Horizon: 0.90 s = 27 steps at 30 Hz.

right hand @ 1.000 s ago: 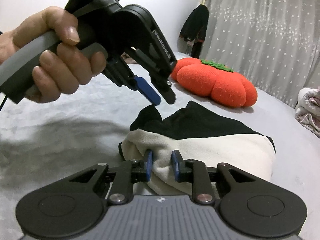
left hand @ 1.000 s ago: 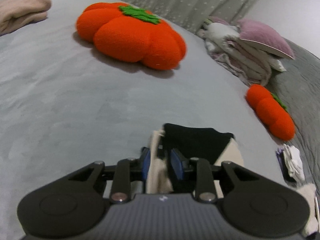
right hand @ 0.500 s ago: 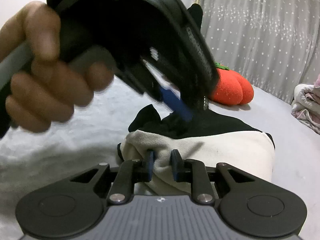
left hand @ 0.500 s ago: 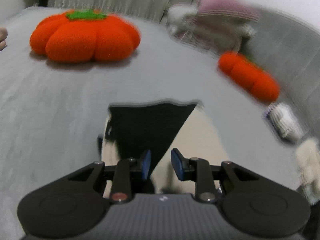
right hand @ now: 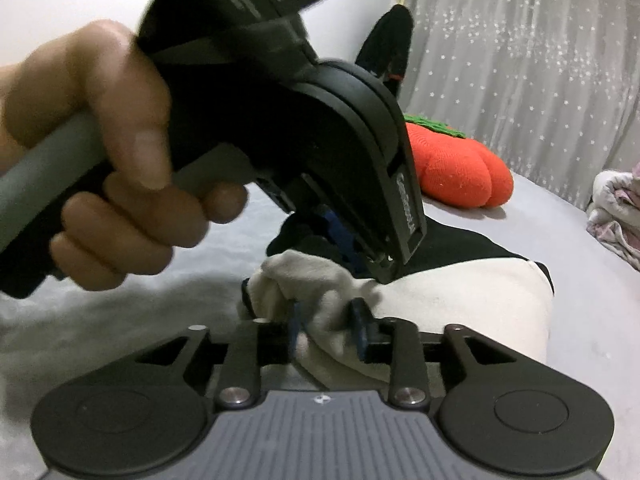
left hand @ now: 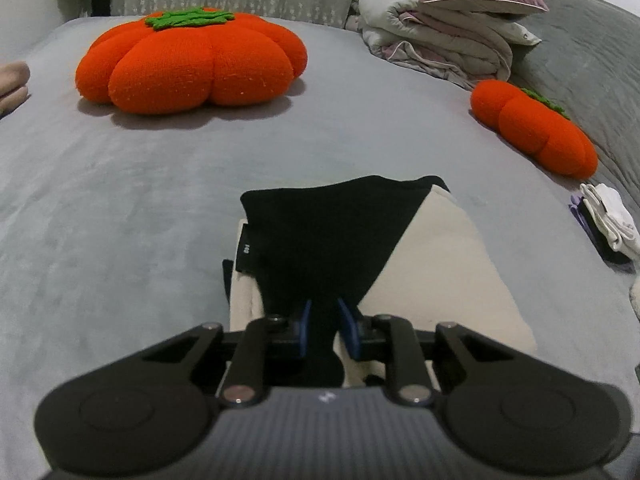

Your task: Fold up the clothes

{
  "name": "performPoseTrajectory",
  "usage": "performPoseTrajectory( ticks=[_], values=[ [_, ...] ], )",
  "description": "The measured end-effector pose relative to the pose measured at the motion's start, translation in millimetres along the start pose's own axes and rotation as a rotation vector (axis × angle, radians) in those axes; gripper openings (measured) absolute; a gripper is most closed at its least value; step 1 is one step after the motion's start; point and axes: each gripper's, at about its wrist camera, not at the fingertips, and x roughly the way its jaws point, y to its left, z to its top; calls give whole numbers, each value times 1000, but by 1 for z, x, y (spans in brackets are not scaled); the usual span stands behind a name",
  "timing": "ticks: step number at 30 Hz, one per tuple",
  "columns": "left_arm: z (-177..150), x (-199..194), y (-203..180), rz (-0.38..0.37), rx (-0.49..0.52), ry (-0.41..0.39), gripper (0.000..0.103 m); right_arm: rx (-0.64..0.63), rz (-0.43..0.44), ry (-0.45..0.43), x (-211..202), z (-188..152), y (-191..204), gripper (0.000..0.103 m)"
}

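1. A folded black-and-cream garment (left hand: 404,264) is lying on the grey bed (left hand: 120,200), near its front edge, with the black layer folded over the cream one.
2. The left hand-held gripper (left hand: 325,322) is pointing down at the near end of the garment; its jaws have just been closing, and they are pinching a strip of the black fabric between the blue pads.
3. In the right wrist view, a person's hand (right hand: 108,168) is gripping the handle of that left hand-held gripper (right hand: 360,258), whose tips are touching the garment (right hand: 460,304) where black meets cream.
4. The right hand-held gripper (right hand: 328,330) is sitting at the bunched cream corner; its jaws have just been opening, and the cream cloth is lying between the spread pads, which are no longer squeezing it.
5. A large orange pumpkin cushion (left hand: 192,60) is resting farther back on the bed, well apart from the garment.
6. A smaller pumpkin cushion (left hand: 536,128) is lying to the right, near a pile of folded bedding (left hand: 440,36).
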Motion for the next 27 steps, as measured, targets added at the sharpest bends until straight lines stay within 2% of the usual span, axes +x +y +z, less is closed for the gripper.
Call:
performPoseTrajectory(
  ticks=[3, 6, 9, 14, 17, 20, 27],
  values=[
    [-1, 1, -3, 17, 27, -5, 18, 4, 1, 7, -5, 5, -3, 25],
    [0, 1, -1, 8, 13, 1, 18, 58, 21, 12, -19, 12, -20, 19],
    [1, 1, 0, 5, 11, 5, 18, 129, 0, 16, -37, 15, -46, 13],
    [2, 2, -1, 15, 17, 7, 18, 274, -73, 35, -63, 5, -91, 12],
    [2, 2, -1, 15, 15, 8, 18, 340, -73, 43, -69, -2, -104, 11],
    [2, 1, -1, 14, 17, 7, 18, 323, -58, 43, -67, -2, -98, 10],
    [1, -3, 0, 3, 43, 10, 18, 249, -71, 118, -52, -15, -88, 10]
  ],
)
